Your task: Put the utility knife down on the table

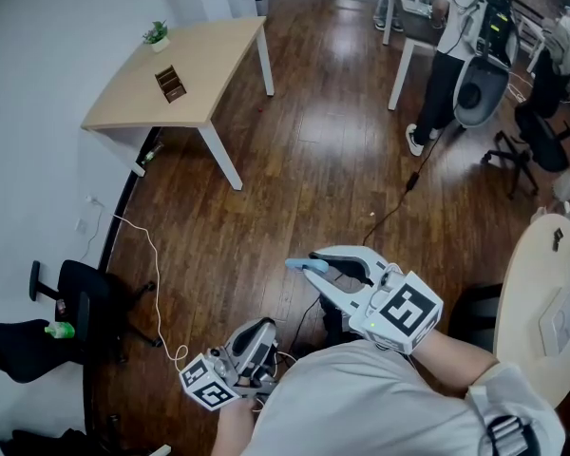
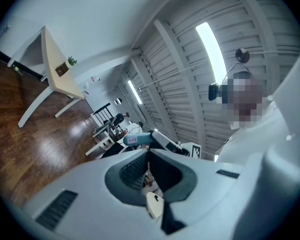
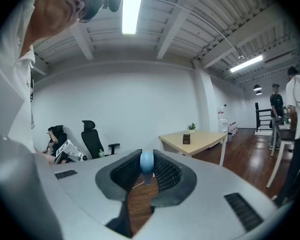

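Note:
The utility knife (image 1: 301,265) is a light blue, slim thing that sticks out to the left from the tips of my right gripper (image 1: 311,260), held at chest height over the wooden floor. In the right gripper view its rounded blue end (image 3: 147,162) sits clamped between the dark ribbed pads, so the right gripper (image 3: 147,168) is shut on it. My left gripper (image 1: 263,330) hangs lower and nearer my body, jaws together with nothing in them; its own view shows the pads (image 2: 138,170) meeting at a thin seam and the knife (image 2: 138,139) beyond.
A light wooden table (image 1: 199,74) with a small brown box (image 1: 170,84) and a plant stands far left. A pale round table (image 1: 541,302) is close on my right. A black office chair (image 1: 81,302), a floor cable (image 1: 154,269) and a standing person (image 1: 446,55) are around.

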### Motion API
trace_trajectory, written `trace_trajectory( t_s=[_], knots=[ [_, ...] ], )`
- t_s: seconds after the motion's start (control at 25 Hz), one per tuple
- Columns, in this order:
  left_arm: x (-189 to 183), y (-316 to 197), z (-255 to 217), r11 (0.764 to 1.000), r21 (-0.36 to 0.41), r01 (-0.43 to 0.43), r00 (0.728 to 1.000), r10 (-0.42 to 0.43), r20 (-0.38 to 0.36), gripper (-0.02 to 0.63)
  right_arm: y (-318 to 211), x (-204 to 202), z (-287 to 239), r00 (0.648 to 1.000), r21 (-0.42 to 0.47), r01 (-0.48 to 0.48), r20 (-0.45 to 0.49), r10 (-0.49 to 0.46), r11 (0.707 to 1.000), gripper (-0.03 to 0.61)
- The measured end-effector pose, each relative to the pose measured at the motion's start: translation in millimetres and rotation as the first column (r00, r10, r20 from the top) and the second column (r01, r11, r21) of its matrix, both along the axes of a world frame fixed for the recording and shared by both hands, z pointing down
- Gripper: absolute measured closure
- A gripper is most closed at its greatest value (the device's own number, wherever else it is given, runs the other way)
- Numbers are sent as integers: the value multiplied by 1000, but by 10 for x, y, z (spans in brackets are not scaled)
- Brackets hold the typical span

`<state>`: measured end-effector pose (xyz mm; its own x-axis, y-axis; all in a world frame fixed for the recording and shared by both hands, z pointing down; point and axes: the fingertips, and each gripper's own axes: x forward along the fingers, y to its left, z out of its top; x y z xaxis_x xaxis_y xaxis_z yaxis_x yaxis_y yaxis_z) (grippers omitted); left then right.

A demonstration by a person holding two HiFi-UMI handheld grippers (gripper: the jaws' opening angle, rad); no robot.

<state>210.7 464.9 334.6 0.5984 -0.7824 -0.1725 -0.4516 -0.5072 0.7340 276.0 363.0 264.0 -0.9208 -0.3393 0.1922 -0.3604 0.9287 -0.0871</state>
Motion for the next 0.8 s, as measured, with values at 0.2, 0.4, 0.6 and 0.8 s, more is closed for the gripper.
trace_trajectory(
  t_s=[0.2, 0.4, 0.6, 0.8],
  knots=[
    [-17, -246, -20, 1000, 5, 28, 1000, -28, 14, 611, -270, 11, -16, 1000, 10, 14, 1, -14, 1000, 506],
    [-10, -638, -8, 999, -1, 46, 999, -46, 16, 611, -645, -6, 41, 998, 9, 54, 16, -54, 999, 506],
    [55, -1111, -26, 998, -4, 57, 998, -57, 13, 611, -1134, 45, 40, 998, -1, 65, 10, -65, 998, 506],
    [158, -1447, -29, 997, -13, 71, 997, -71, 5, 611, -1472, 106, 94, 996, -23, 86, -1, -86, 996, 506]
  ],
)
